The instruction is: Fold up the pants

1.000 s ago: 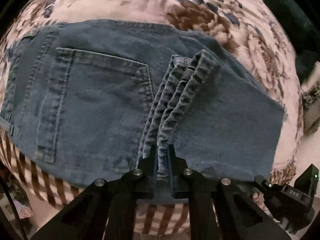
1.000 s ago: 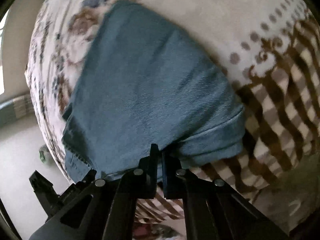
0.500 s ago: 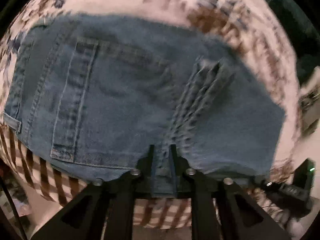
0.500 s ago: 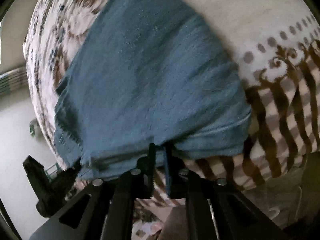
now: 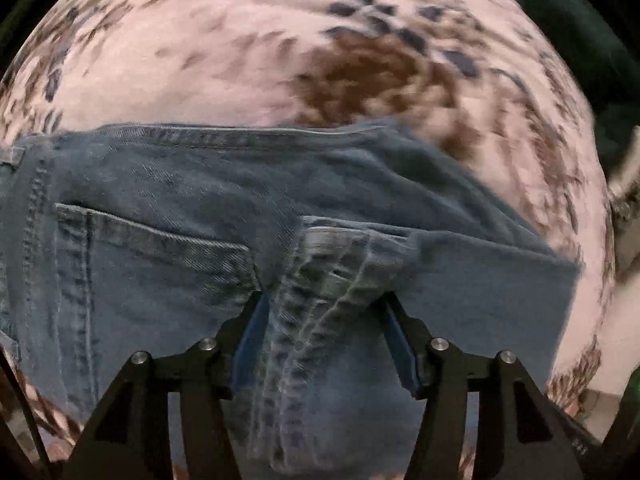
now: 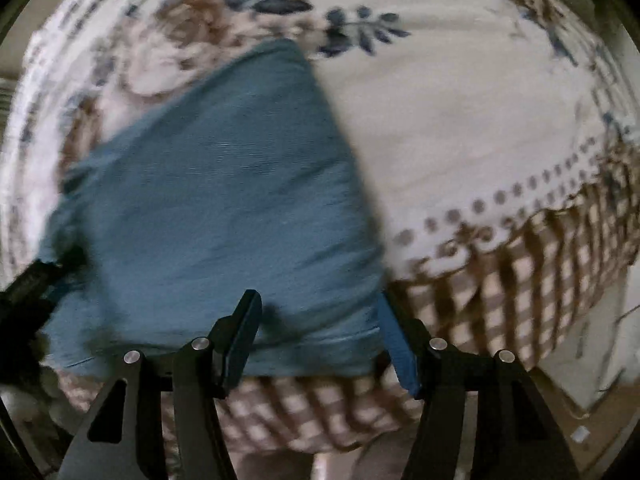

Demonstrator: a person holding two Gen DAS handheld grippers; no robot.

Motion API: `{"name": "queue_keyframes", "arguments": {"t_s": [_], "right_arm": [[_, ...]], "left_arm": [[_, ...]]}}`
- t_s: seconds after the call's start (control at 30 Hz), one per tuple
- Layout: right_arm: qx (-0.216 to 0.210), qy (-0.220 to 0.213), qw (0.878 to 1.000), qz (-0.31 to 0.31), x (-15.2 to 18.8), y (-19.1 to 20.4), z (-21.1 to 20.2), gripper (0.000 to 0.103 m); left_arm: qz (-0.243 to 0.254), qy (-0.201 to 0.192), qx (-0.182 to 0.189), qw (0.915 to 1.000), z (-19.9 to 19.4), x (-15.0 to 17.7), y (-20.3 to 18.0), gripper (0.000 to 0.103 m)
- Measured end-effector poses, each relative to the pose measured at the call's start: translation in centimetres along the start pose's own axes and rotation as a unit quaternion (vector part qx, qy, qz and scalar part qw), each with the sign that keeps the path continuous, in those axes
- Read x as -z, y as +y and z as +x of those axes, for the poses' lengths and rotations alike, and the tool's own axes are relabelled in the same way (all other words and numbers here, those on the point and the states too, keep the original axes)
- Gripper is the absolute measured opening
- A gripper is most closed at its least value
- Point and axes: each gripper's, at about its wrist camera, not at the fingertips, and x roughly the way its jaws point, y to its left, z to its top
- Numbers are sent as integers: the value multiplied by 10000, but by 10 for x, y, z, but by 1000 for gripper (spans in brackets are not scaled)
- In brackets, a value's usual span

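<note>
Now that the jeans (image 5: 168,216) lie folded in a flat bundle on the floral bedspread (image 5: 248,52), back pocket up and hems laid over the seat, both holds have been let go. The left gripper (image 5: 322,300) has just been opening, its jaws standing apart either side of the stacked hems; the right gripper (image 6: 320,300) has likewise been opening over the folded edge, gripping nothing. This fold looks finished.

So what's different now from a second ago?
Both grippers, left and right, have just been opening and let go of the jeans; the hems still lie between the left fingers. The jeans stay folded on the bedspread.
</note>
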Motion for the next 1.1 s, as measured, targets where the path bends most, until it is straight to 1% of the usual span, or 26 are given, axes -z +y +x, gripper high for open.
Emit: {"name": "queue_keyframes", "arguments": {"t_s": [0.07,0.1,0.17,0.23,0.27,0.33,0.37,0.4,0.43,0.47,0.5,0.53,0.57,0.6,0.63,0.67,0.7,0.73,0.8,0.83,0.9,0.97,1.0,1.03,1.07,1.1], "right_arm": [[48,53,10000,27,0,-5,2,63],[-1,67,10000,44,1,-5,1,63],[-7,33,10000,-33,2,-2,-5,63],[9,-41,9999,-168,5,1,-15,63],[29,-103,9996,-267,8,5,-23,63],[16,-181,9992,-357,10,11,-33,63],[-2,-246,9988,-417,11,16,-42,63],[-19,-291,9985,-471,12,22,-48,63],[-26,-339,9980,-532,13,26,-53,63],[-22,-409,9972,-623,17,33,-60,63],[-27,-439,9966,-694,18,38,-63,63],[-17,-445,9960,-772,20,47,-65,63],[53,-414,9948,-927,20,58,-64,63],[98,-381,9941,-1010,22,66,-61,63],[124,-342,9935,-1078,22,74,-59,63],[143,-285,9929,-1144,22,84,-55,63],[166,-248,9928,-1162,22,89,-51,63],[186,-211,9928,-1165,21,93,-45,63],[231,-129,9930,-1149,18,101,-35,63],[257,-101,9932,-1135,17,104,-31,63],[201,9,9941,-1063,16,109,-23,63],[144,127,9944,-1042,17,115,-17,63],[115,168,9942,-1055,18,117,-15,63],[63,212,9940,-1067,19,119,-14,63],[42,235,9937,-1099,19,121,-13,63],[47,246,9931,-1149,20,123,-12,63]], "left_arm": [[-37,-73,165,9998,-8,1,4,55],[-44,-296,57,9995,-21,7,7,55],[-100,-650,159,9977,-48,23,16,55],[-488,-1055,454,9922,-75,44,42,55],[-828,-1224,670,9868,-88,56,61,55],[-1730,-1659,907,9666,-113,82,109,65],[-2145,-1863,953,9540,-122,95,135,77],[-2604,-1999,899,9403,-127,109,163,80],[-3046,-2085,952,9245,-127,120,190,80],[-3387,-2056,981,9129,-122,125,209,80],[-3827,-1996,1086,8955,-111,132,231,80],[-4215,-2001,1394,8734,-99,138,250,80],[-4455,-2017,1614,8572,-88,141,259,78],[-4713,-2102,1996,8330,-75,144,273,78],[-4809,-2190,2208,8198,-68,144,275,78],[-4870,-2274,2339,8102,-62,142,278,76],[-4856,-2364,2490,8039,-57,138,281,76],[-4838,-2393,2630,7997,-53,135,283,76],[-4849,-2367,2723,7967,-40,128,287,76],[-4827,-2296,2740,7995,-35,126,295,76],[-4747,-2242,2679,8078,-26,125,299,78],[-4541,-2225,2540,8245,-26,118,295,78],[-4470,-2231,2469,8303,-26,114,293,78],[-4434,-2248,2407,8336,-25,112,293,78],[-4398,-2262,2332,8373,-26,110,291,76],[-4372,-2310,2219,8404,-27,108,288,69]]}}
